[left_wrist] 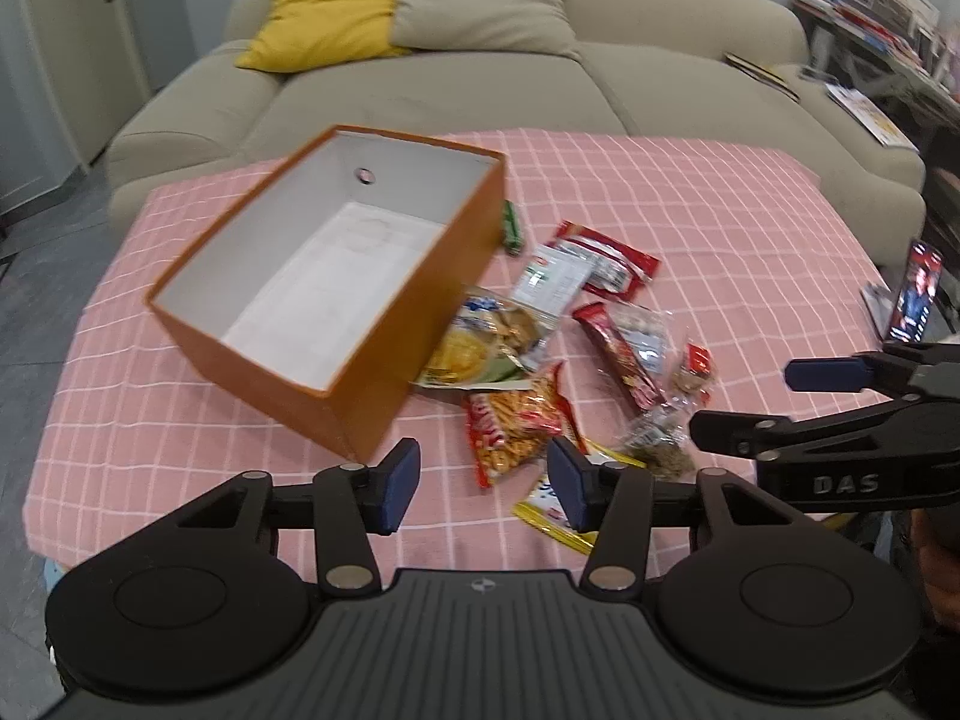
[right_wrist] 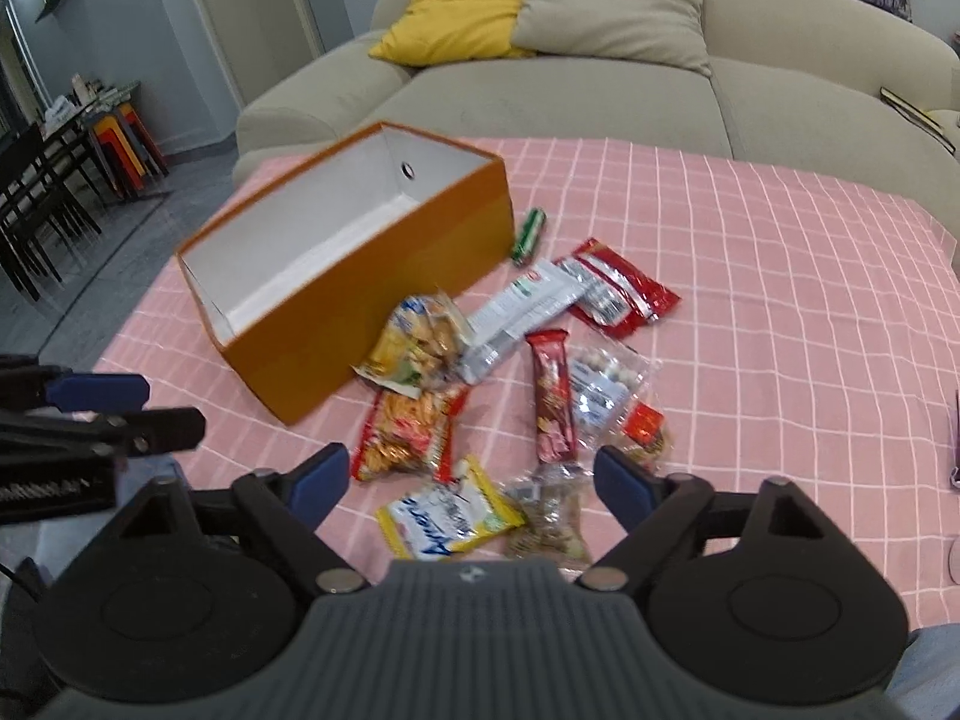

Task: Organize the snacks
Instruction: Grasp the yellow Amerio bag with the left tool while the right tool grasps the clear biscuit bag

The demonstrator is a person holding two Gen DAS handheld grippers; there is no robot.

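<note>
While both claws hover spread and empty above the pink-checked worktop [left_wrist: 720, 210], snack packets lie beside the empty orange box [left_wrist: 336, 276]. Left claw [left_wrist: 483, 477] faces the chips packet [left_wrist: 516, 420]; right claw [right_wrist: 471, 483] sits over a yellow packet [right_wrist: 450, 516].

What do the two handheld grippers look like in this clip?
Both match: the left gripper and right gripper have black linkage arms with silver rivets, blue rectangular finger pads, round black side discs and a ribbed grey body. The right gripper's side reads "DAS".
</note>
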